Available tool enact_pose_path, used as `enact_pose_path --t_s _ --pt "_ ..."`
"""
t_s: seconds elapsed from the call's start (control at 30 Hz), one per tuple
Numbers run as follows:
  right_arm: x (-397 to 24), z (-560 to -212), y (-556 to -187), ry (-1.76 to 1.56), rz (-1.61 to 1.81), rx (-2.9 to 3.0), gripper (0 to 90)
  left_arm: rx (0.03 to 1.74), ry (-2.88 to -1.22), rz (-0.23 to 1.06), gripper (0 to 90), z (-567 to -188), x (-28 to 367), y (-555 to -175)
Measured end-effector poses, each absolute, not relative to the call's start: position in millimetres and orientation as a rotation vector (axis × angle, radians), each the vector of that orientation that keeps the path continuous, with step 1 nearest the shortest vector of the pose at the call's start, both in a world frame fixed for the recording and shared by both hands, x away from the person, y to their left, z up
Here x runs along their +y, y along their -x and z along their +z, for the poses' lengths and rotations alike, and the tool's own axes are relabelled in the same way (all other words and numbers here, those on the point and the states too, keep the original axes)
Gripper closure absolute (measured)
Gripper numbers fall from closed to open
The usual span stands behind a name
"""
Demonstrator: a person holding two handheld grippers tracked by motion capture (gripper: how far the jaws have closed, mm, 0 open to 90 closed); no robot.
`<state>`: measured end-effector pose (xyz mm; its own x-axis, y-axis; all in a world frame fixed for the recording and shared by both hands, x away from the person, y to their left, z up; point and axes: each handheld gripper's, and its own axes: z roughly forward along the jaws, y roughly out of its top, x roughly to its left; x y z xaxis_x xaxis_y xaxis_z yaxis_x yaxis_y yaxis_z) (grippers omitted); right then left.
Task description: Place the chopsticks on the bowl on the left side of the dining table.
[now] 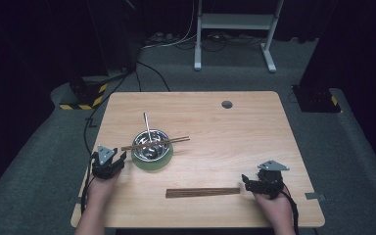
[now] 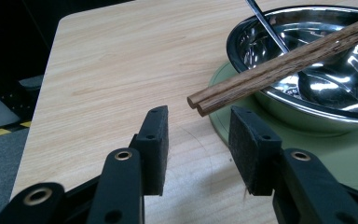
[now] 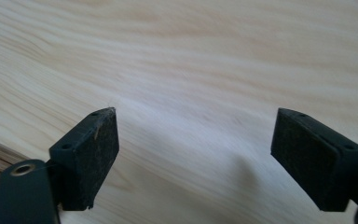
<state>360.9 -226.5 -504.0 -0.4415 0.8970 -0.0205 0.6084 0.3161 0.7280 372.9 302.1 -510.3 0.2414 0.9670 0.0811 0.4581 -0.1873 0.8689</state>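
high view: 2 chopsticks (image 1: 155, 143) span the bowl (image 1: 151, 145), a dark strip (image 1: 203, 192) by the right gripper (image 1: 246, 182); left gripper (image 2: 198, 140) view: jaws released near stick tips; right gripper view: jaws spread, bare table (image 3: 191, 70).

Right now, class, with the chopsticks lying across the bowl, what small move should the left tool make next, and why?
Probably ease the left tool forward: its jaws stand open, and the chopsticks lying across the bowl end just ahead of the gap, not yet between the pads.

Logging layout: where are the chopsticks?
High view: chopsticks lie across the bowl rim, left of table centre, their near ends just ahead of the left claw.
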Motion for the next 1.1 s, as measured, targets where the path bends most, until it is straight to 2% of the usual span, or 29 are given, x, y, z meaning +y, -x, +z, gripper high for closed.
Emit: enact_pose_path --t_s 0.13,0.2,0.23,0.27,0.5,0.87,1.1 --pt "-193.8 -490.9 -372.6 -1.301 0.981 2.19 19.2 1.31 -1.752 0.857 61.0 -508.6 303.9 -374.8" --pt "-168.8 -484.6 -382.0 -1.258 1.007 2.177 26.3 1.301 -1.751 0.855 62.2 -508.5 304.3 -375.9" --pt "-168.8 -484.6 -382.0 -1.258 1.007 2.177 26.3 1.301 -1.751 0.855 62.6 -508.5 304.3 -375.9" --pt "-149.9 -479.5 -390.0 -1.229 1.055 2.151 29.6 1.302 -1.738 0.846 63.1 -509.0 304.3 -376.9" --pt "-99.1 -475.6 -419.2 -1.184 1.142 2.165 36.4 1.284 -1.742 0.828 63.8 -508.9 304.0 -379.3" --pt "-37.2 -492.3 -454.0 -1.072 1.122 2.242 42.5 1.274 -1.734 0.816 63.8 -509.4 303.9 -382.2" --pt "-27.3 -494.0 -461.0 -1.043 1.134 2.255 44.1 1.262 -1.735 0.8 63.4 -510.4 302.3 -383.1"
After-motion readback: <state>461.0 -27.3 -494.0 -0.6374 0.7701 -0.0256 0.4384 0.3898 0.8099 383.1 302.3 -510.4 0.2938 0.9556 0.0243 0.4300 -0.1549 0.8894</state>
